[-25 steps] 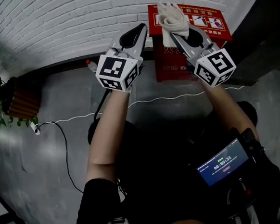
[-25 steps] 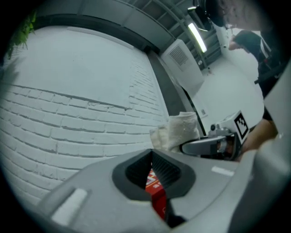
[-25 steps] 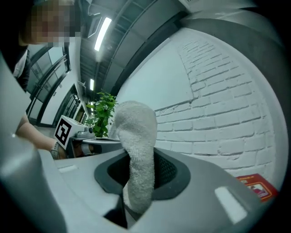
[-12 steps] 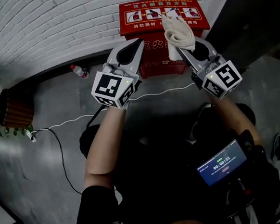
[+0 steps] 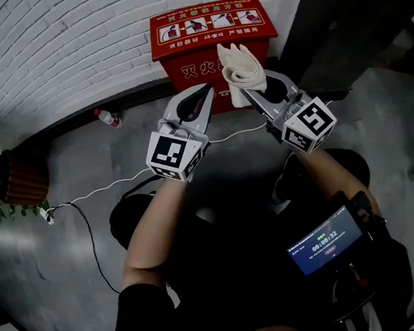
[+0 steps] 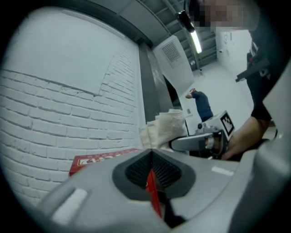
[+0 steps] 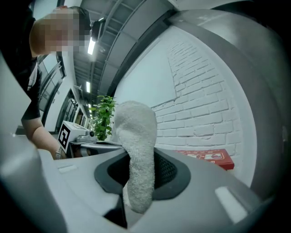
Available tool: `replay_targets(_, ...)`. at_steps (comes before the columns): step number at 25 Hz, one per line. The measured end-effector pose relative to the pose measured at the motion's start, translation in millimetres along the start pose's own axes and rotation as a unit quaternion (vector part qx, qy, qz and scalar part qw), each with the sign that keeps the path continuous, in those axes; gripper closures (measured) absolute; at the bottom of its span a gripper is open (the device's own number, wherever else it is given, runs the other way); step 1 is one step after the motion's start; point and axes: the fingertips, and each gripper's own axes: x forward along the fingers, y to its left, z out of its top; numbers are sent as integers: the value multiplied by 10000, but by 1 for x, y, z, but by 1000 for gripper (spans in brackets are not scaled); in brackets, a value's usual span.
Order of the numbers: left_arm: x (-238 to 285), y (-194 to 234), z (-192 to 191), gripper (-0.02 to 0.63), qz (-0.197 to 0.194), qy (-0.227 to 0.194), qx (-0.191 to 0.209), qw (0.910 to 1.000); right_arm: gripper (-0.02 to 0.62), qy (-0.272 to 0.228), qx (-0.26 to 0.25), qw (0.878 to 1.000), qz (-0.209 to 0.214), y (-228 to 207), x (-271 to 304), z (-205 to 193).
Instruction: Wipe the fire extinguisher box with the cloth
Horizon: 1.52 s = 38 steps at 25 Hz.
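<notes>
The floor [image 5: 72,172] is bare grey concrete, mottled and scuffed, and runs up to a white brick wall on the far side. A red fire extinguisher box [image 5: 210,25] stands on it at the far end, backed against the wall. To the left of the box, close to the foot of the wall, a small plastic bottle [image 5: 107,118] lies on its side. A thin white cable [image 5: 109,187] trails across the concrete from the right to a small white plug [image 5: 48,216] at the left. A black cable [image 5: 91,234] curves from that plug towards the near side. At the far left sits a brown slatted planter [image 5: 22,179] with green leaves.
</notes>
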Motion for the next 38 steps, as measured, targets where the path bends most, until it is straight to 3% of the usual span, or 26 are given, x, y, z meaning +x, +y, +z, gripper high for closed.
replay_targets(4,-6,-12,6,603,-25,-84,-153,9998,497,-32,-17,10000,65,20,-10,2)
replay_targets(9,-13,-25,6,603,-117,-70,-44,9999,497,-22,-81,10000,54,32,-18,2)
replay_targets(13,-15,-24,-1,603,-63,-24,169,9998,497,24,-194,9997,121,31,-19,-5)
replay_targets(38,-11,-27,-17,603,-178,36,76,9998,497,98,-210,9997,41,27,-21,-25)
